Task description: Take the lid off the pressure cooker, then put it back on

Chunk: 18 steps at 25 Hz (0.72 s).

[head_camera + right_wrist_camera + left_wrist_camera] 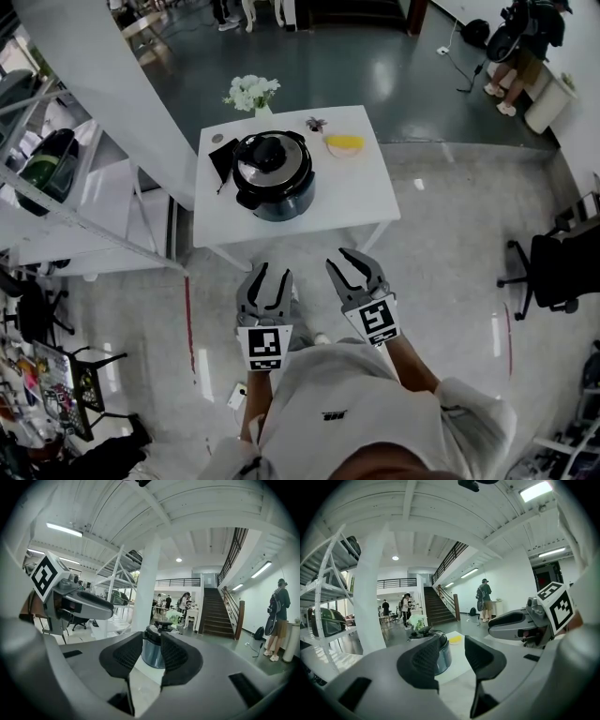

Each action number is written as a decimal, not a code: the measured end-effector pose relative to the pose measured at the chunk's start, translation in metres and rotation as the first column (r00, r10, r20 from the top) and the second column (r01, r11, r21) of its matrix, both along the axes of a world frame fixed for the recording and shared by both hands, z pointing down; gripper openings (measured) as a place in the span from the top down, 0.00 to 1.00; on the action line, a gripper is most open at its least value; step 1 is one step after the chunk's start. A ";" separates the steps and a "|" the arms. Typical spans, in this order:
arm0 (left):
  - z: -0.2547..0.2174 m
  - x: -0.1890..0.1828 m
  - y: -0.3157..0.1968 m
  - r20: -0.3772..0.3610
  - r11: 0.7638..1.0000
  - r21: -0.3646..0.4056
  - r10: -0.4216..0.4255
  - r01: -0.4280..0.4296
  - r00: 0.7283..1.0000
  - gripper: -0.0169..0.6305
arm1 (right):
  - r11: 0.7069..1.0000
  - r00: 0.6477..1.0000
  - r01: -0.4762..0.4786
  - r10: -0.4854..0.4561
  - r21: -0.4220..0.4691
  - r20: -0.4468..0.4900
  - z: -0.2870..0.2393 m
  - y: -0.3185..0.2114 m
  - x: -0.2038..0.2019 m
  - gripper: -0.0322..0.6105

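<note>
well, from the head view we see the pressure cooker [274,183] standing on a white square table [361,202]. its body is round, dark and glossy. the lid [269,157] sits on it, of shiny metal with a black handle across the middle. behind it there are white flowers [251,92] and a yellow thing [344,143], and a flat black piece [223,156] lies just beside the cooker. the left gripper [272,272] and the right gripper [359,262] are over the pale polished floor [441,253] in front of the table, side by side, well apart from the cooker. each one carries a cube with square black-and-white markers.

in the left gripper view, the grey curved jaws have ribbed dark pads. they stand a little apart and hold nothing. the cooker shows far behind the gap, partly covered by the left jaw. a thick white pillar [370,597] rises at the left.

in the right gripper view, the jaws are also slightly spread, with a narrower gap, and they pinch nothing. the cooker appears far off through this gap, with its lid on. a dark staircase [216,613] climbs at the right.
</note>
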<state>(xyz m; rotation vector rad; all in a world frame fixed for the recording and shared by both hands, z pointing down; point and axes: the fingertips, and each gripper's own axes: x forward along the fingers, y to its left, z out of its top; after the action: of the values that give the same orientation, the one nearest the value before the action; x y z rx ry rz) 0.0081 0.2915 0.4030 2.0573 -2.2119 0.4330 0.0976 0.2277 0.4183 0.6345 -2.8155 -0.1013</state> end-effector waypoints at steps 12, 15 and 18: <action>-0.003 -0.056 -0.056 0.002 1.000 0.014 0.022 -0.022 1.000 0.69 | 1.000 1.000 -0.010 0.010 -0.005 0.002 0.003 -0.053 -0.056 0.78; -0.004 -0.075 -0.074 0.002 1.000 0.012 0.027 -0.027 1.000 0.69 | 1.000 1.000 -0.016 0.016 -0.006 0.000 0.002 -0.071 -0.073 0.78; -0.005 -0.094 -0.093 0.002 0.999 0.008 0.038 -0.038 0.999 0.69 | 1.000 1.000 -0.024 0.024 -0.004 -0.004 0.004 -0.089 -0.089 0.78</action>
<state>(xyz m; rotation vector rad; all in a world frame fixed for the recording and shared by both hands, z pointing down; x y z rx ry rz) -0.0858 0.1988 0.3984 2.1075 -2.1822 0.4299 0.0084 0.1382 0.4220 0.6668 -2.8029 -0.0919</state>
